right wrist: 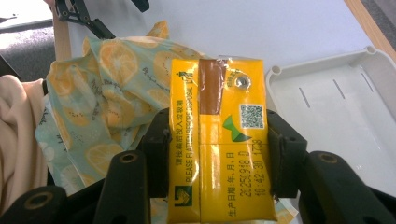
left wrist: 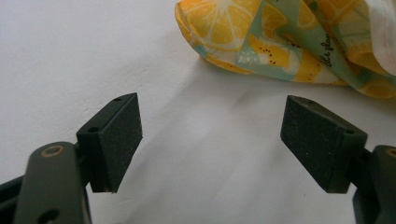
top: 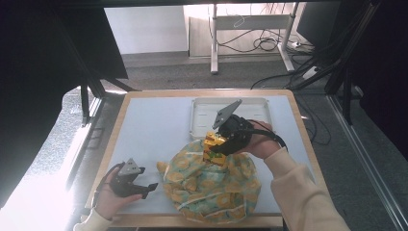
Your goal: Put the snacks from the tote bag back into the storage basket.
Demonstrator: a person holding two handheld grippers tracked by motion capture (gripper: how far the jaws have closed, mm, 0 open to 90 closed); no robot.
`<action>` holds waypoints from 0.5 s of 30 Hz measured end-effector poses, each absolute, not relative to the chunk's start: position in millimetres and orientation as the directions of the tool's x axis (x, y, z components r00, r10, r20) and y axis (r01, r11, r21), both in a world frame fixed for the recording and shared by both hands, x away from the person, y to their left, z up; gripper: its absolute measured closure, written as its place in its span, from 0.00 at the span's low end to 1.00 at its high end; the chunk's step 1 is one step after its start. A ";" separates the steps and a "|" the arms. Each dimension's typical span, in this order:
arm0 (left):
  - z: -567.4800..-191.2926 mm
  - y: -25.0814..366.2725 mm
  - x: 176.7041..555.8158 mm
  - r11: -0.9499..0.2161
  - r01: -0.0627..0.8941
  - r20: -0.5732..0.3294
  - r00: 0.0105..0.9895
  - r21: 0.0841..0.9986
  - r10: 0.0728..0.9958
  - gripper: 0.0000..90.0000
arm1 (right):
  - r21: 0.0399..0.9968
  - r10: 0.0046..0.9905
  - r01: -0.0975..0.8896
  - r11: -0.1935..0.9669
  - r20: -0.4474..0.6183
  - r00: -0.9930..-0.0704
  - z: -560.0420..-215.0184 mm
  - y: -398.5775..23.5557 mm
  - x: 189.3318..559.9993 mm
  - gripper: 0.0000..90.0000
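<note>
My right gripper [right wrist: 217, 156] is shut on a yellow drink carton [right wrist: 219, 140], its pads pressing the carton's two sides. In the high view that carton [top: 214, 143] hangs just above the lemon-print cloth bag [top: 211, 185], with the right gripper [top: 219, 144] over the bag's top. The bag [right wrist: 107, 102] lies behind the carton in the right gripper view. My left gripper [top: 150, 188] rests at the table's front left, open, with nothing between its pads [left wrist: 116, 140]. A corner of the bag [left wrist: 280, 37] lies beyond them.
A white plastic tray [top: 199, 115] sits at the back of the white table [top: 154, 130], just beyond the right gripper; its rim [right wrist: 322, 63] stands at the right of the carton. Wooden table edges run along both sides.
</note>
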State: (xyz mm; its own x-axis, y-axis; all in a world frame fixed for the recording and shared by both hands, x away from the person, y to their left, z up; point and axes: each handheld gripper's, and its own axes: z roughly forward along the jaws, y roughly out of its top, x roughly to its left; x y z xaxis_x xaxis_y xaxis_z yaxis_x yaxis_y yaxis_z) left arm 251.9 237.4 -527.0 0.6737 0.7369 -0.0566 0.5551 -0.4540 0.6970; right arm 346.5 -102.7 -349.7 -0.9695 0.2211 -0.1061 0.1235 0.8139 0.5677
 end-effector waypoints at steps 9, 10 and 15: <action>-526.8 237.5 251.6 -0.454 0.554 -0.056 0.674 0.698 0.737 0.23 | 0.584 0.244 0.141 0.799 -0.101 -0.964 -346.6 -107.3 355.7 0.58; -526.8 237.4 251.7 -0.454 0.554 -0.055 0.674 0.697 0.737 0.23 | 0.588 0.251 0.147 0.796 -0.100 -0.963 -345.7 -108.2 357.8 0.58; -527.0 237.2 251.8 -0.454 0.555 -0.057 0.674 0.697 0.736 0.23 | 0.590 0.262 0.154 0.793 -0.101 -0.960 -344.9 -109.7 362.3 0.58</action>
